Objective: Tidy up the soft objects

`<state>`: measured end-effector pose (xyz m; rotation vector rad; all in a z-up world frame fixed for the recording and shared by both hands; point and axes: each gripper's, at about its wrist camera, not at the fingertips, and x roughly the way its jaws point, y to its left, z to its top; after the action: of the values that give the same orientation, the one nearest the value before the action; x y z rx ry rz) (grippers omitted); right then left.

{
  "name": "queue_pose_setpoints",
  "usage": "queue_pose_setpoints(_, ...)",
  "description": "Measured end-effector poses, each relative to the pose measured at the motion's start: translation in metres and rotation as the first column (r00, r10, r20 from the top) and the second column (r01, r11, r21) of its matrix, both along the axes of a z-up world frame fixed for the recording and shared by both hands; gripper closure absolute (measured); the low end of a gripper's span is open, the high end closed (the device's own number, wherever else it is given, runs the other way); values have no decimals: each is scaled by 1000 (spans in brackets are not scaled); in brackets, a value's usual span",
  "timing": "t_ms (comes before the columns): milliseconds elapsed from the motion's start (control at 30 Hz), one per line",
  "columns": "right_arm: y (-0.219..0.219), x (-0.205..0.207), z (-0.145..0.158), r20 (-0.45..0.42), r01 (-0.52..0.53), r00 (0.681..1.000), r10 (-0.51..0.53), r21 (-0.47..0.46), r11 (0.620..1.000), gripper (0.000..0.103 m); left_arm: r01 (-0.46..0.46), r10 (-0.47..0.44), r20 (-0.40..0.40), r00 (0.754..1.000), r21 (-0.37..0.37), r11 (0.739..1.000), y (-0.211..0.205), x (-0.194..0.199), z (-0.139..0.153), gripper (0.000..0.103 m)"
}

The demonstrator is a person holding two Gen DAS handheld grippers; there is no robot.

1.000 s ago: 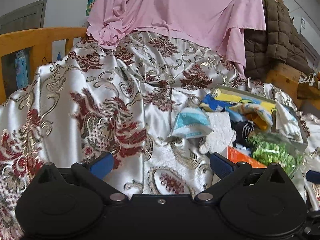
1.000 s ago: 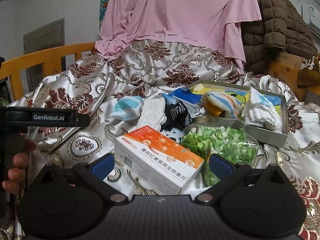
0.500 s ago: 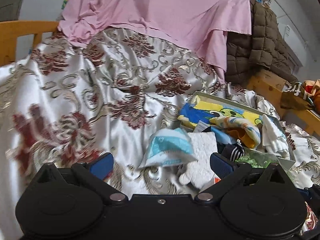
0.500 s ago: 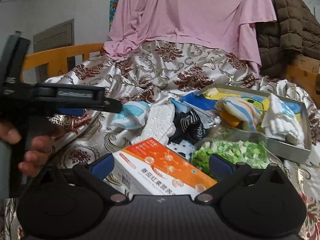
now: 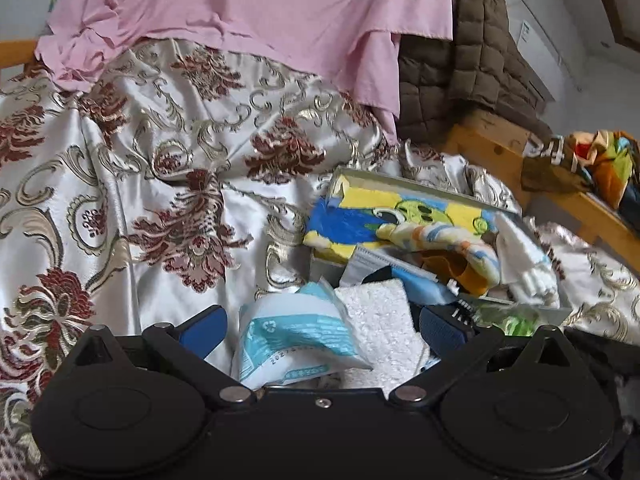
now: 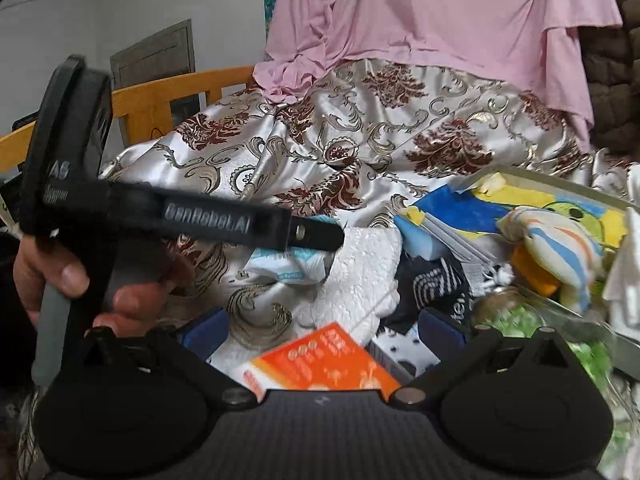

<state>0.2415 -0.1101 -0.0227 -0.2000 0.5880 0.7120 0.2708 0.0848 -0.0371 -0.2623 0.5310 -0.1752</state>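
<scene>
a shallow grey tray (image 5: 404, 179) lay on the floral satin bedspread (image 5: 168, 168), at the right. inside it: a yellow-and-blue cartoon towel (image 5: 384, 216) draped over the near-left rim, a striped plush toy (image 5: 452, 248) with an orange underside, and a folded white cloth (image 5: 524, 260) at the right end. a clear bag of green pieces (image 6: 516, 320) leaned against the tray's front wall.

outside the tray, in a loose pile just left of it — a pale blue-and-white packet (image 5: 292, 340), a white fluffy cloth (image 5: 380, 320) touching it, a dark sock with white lettering (image 6: 436, 284) and a blue sponge (image 5: 424, 288). an orange-and-white carton (image 6: 324, 364) sat nearest the right camera; its print was too blurred to read. the packet carried a recycling mark and small digits, not fully legible.

the left hand-held gripper (image 5: 322, 326) had its fingers spread, the blue-and-white packet and the white fluffy cloth lying between the blue pads (image 5: 204, 326); contact could not be confirmed. its side read "GenRobot.AI" in the right wrist view, gripped by a hand (image 6: 80, 276). the right hand-held gripper (image 6: 324, 334) was likewise spread wide, over the orange-and-white carton, pinching nothing.

a pink sheet (image 5: 256, 12) hung behind, with a brown quilted cover (image 5: 460, 76) to its right.
</scene>
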Motion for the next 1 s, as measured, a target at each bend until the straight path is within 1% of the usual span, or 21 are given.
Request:
queue_pose_setpoints(67, 4, 9, -1, -12, -5, 1000, 5, -7, 1000, 0, 6, -6, -14, 1000, -12, 1000, 4, 5, -5, 1)
queue_pose_setpoints(167, 9, 18, -3, -17, -7, 1000, 7, -26, 1000, 0, -10, 9, -35, 999, -42, 999, 11, 11, -12, 1)
queue_pose_setpoints(233, 13, 22, -6, -25, -9, 1000, 8, -38, 999, 0, -27, 23, -52, 998, -80, 996, 17, 13, -15, 1)
queue_pose_setpoints(333, 21, 28, -9, -43, -6, 999, 2, -78, 997, 0, -18, 7, -70, 998, -164, 986, 28, 16, -16, 2)
queue_pose_setpoints(433, 25, 33, -10, -66, -1, 998, -4, -77, 997, 0, -12, -4, -76, 997, -206, 978, 33, 17, -18, 3)
queue_pose_setpoints(600, 33, 39, -11, -85, -1, 996, -5, -73, 997, 0, -21, -3, -113, 994, -208, 978, 35, 22, -28, 6)
queue_pose_setpoints(700, 36, 41, -13, -98, -3, 995, -3, -61, 998, 1, -19, -5, -119, 993, -199, 980, 33, 23, -31, 6)
queue_pose_setpoints(833, 36, 39, -15, -93, -4, 996, -2, -59, 998, 1, -14, -11, -124, 992, -193, 981, 33, 24, -33, 7)
queue_pose_setpoints(1000, 32, 37, -10, -91, -17, 996, 16, -10, 1000, 1, -11, -16, -129, 991, -209, 978, 34, 24, -35, 9)
